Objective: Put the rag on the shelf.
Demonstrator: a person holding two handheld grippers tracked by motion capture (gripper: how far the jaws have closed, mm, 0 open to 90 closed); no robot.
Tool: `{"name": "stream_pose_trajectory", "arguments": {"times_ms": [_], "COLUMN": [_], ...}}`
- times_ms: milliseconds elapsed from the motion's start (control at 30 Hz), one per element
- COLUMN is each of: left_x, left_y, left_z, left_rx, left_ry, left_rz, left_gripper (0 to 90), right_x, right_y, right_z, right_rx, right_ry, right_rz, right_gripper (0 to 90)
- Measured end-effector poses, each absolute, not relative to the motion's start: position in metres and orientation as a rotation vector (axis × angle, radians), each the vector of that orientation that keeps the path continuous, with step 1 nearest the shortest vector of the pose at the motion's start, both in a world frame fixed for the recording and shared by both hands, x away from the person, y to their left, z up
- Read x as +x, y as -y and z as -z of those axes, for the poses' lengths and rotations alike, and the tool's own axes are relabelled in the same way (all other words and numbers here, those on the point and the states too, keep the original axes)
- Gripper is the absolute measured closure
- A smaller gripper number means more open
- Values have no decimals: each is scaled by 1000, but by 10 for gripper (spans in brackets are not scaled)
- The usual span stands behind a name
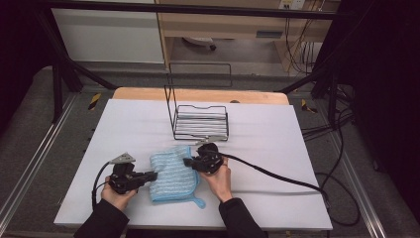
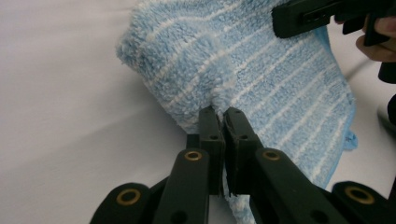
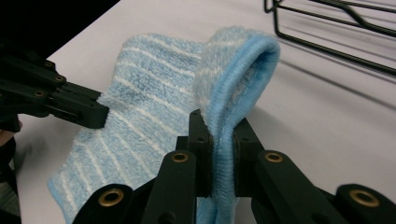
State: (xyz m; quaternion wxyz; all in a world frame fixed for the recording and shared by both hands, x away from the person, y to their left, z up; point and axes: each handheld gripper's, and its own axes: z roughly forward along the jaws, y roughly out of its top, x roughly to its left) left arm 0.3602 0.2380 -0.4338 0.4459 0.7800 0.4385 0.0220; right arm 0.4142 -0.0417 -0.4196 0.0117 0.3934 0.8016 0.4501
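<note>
Towel [image 1: 173,173] on surface [image 1: 277,144], near rack [image 1: 200,121]. Left gripper [image 1: 152,175] fingers clamped on its left edge. Right gripper [image 1: 188,161] fingers pinching its raised right edge.

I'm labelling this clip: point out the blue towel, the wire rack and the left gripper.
blue towel [image 1: 173,173], high view, middle of its striped top.
wire rack [image 1: 200,130], high view, a bar of its slatted base.
left gripper [image 2: 223,122], left gripper view, jaw tips pinching the towel's edge.
</note>
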Motion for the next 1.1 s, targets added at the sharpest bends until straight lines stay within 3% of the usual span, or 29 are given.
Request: {"name": "stream_pose_trajectory", "arguments": {"times_ms": [467,767,900,1100], "left_x": [368,364,362,363], "left_y": [-179,-172,-175,-185], "left_z": [443,444,442,431], "left_rx": [2030,2079,2088,2072], "left_ry": [-1027,-1010,-1002,-995], "left_rz": [-40,-103,-133,-199], "left_gripper": [862,833,774,567], "right_x": [390,386,387,388], "right_y": [94,102,103,110], "right_z": [430,448,453,443], "right_rx": [1367,1394,1351,1264], "right_ry": [-2373,-2347,-2343,-2313], "right_rz": [-1293,-1292,-1296,-1341], "right_gripper": [822,793,714,486]}}
